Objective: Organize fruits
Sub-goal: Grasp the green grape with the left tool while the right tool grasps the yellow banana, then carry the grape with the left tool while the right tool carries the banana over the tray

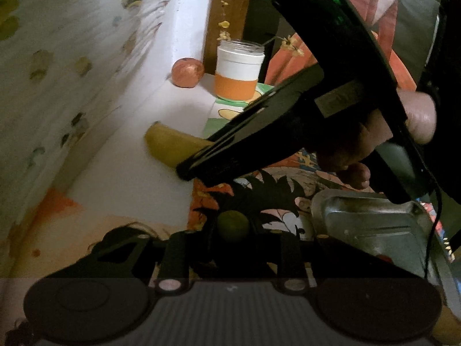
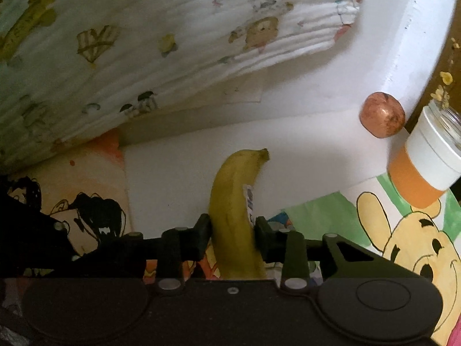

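Note:
My right gripper [image 2: 232, 229] is shut on a yellow banana [image 2: 234, 201] that points away from me over the white table. In the left wrist view the same banana [image 1: 170, 144] sticks out from under the right gripper's black body [image 1: 259, 124]. My left gripper [image 1: 232, 240] stands open around a green lime [image 1: 232, 226] on a patterned cloth; its fingers are apart from the lime. A reddish apple [image 1: 188, 72] [image 2: 382, 114] rests at the back by the wall. A metal tray [image 1: 371, 216] lies to the right of the lime.
A glass jar with a white and orange sleeve [image 1: 238, 70] [image 2: 426, 161] stands beside the apple on a Winnie-the-Pooh drawing [image 2: 403, 245]. A printed white curtain [image 2: 144, 43] hangs behind the table. A hand [image 1: 374, 144] holds the right gripper.

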`<state>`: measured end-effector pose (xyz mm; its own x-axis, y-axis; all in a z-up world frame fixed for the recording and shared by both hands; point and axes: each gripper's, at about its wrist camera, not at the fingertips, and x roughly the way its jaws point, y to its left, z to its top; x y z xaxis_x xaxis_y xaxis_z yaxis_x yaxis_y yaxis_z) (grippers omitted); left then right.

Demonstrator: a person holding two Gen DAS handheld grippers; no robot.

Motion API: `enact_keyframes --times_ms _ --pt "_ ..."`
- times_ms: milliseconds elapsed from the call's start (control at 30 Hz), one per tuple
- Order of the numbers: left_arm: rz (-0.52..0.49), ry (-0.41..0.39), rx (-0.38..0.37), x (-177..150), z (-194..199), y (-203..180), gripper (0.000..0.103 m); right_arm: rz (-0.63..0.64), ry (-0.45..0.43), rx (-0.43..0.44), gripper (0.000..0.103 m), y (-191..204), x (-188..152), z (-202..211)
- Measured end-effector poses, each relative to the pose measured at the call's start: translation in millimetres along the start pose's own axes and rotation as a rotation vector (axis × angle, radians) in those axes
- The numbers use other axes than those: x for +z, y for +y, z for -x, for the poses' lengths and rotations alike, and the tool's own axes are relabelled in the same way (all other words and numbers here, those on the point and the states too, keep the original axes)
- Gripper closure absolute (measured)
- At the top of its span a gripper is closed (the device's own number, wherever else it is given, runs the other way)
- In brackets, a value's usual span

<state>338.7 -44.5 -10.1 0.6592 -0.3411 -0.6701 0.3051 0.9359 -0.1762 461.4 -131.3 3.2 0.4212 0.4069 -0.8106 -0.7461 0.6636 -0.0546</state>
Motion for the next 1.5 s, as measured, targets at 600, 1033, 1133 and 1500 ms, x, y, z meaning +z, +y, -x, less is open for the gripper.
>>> enact_keyframes --times_ms 600,1033,1133,1500 --pt "0.121 -0.024 0.022 -21 47 3 0.076 -0.157 -0.092 -0.089 0.07 24 -36 49" --pt "0.11 -0.023 0.029 -23 58 -14 0.076 -0.216 -0.104 -0.097 0.07 20 -62 83" --pt "0.1 -0.024 0.034 -20 58 -18 0.076 -0.247 -0.146 -0.112 0.07 19 -73 105" --pt "0.028 -0.049 -0.02 -6 56 -49 0.076 -0.355 -0.23 -0.289 0.07 22 -154 180"
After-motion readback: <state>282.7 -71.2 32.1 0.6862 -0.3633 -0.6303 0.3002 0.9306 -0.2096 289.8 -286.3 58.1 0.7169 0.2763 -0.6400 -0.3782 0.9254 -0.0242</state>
